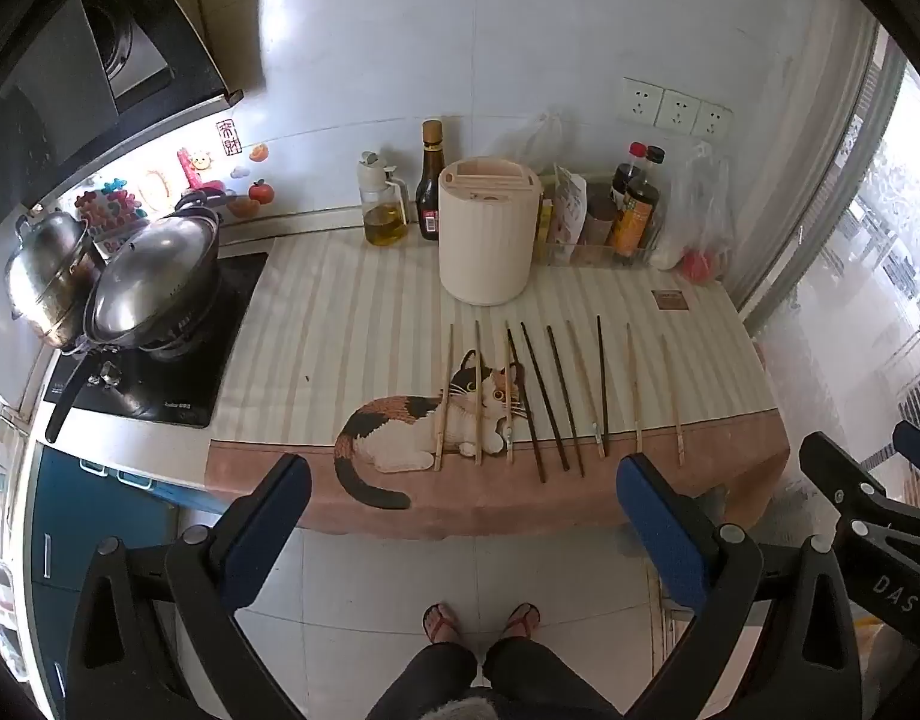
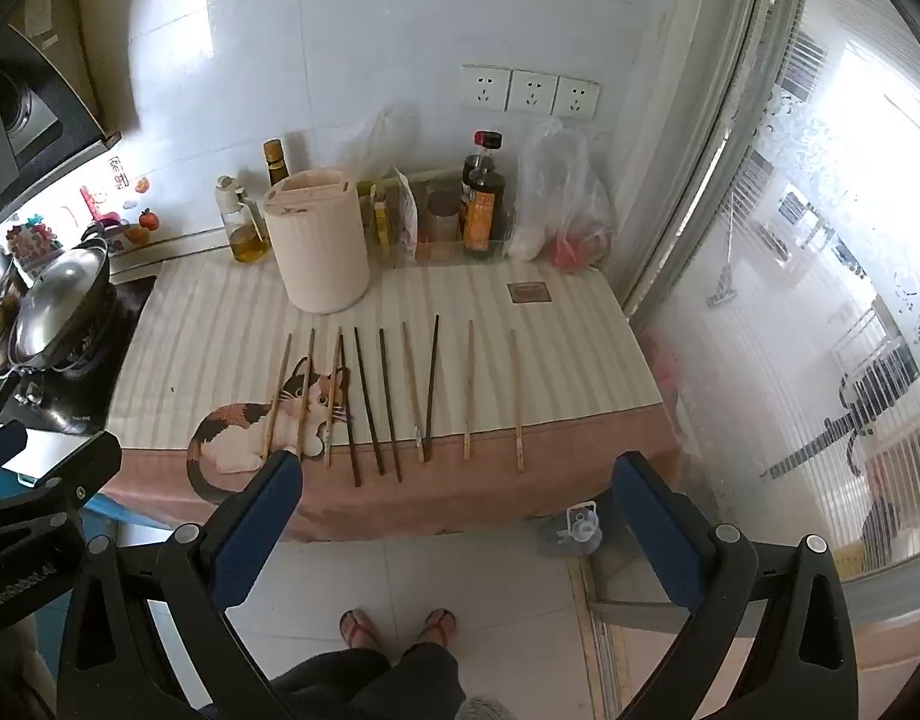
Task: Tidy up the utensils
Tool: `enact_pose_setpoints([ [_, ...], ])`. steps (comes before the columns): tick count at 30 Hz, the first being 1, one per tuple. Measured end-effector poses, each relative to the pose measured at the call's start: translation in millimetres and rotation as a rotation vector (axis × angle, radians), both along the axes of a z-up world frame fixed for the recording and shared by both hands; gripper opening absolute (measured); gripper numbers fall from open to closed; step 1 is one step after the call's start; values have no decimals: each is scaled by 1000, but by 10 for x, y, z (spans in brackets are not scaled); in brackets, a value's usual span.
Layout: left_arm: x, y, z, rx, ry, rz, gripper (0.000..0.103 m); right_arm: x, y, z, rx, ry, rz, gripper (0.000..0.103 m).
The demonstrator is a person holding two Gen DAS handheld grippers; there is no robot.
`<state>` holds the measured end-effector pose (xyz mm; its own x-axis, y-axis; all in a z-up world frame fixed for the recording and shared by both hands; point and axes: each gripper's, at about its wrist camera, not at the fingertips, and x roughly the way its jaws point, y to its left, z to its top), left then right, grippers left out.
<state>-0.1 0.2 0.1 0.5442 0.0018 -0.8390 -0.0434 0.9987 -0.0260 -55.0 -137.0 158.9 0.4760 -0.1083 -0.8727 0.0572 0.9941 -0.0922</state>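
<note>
Several chopsticks lie side by side on a striped cat-print mat (image 1: 352, 324) (image 2: 220, 324), some pale wood (image 1: 445, 396) (image 2: 469, 384), some dark (image 1: 547, 399) (image 2: 388, 402). Behind them stands a cream cylindrical utensil holder (image 1: 487, 234) (image 2: 316, 246) with slots in its top. My left gripper (image 1: 460, 480) hangs open in front of the counter edge, above the floor, nothing between its blue pads. My right gripper (image 2: 454, 480) is open too, held level with the mat's pink front border and empty. The right gripper's body (image 1: 868, 510) shows at the left view's right edge.
A stove (image 1: 160, 360) with two steel lidded pots (image 1: 154, 282) sits left of the mat. Oil and sauce bottles (image 1: 430, 180) (image 2: 484, 198), plastic bags (image 2: 568, 210) and wall sockets (image 2: 529, 90) line the back. A glass door (image 2: 820, 300) is on the right. A person's feet (image 2: 400, 624) stand below.
</note>
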Motion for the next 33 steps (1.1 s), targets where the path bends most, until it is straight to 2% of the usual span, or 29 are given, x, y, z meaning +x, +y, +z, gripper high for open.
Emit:
enact_pose_setpoints([
  [8, 73, 9, -33, 0, 15, 1, 103, -20, -27, 48, -11, -12, -1, 103],
  [13, 32, 21, 30, 1, 7, -7, 103, 36, 24, 12, -7, -10, -3, 103],
  [16, 7, -11, 55, 4, 1, -7, 103, 28, -61, 92, 1, -16, -6, 103],
  [33, 20, -76, 90, 8, -3, -9, 103, -2, -109, 54, 9, -31, -8, 103],
])
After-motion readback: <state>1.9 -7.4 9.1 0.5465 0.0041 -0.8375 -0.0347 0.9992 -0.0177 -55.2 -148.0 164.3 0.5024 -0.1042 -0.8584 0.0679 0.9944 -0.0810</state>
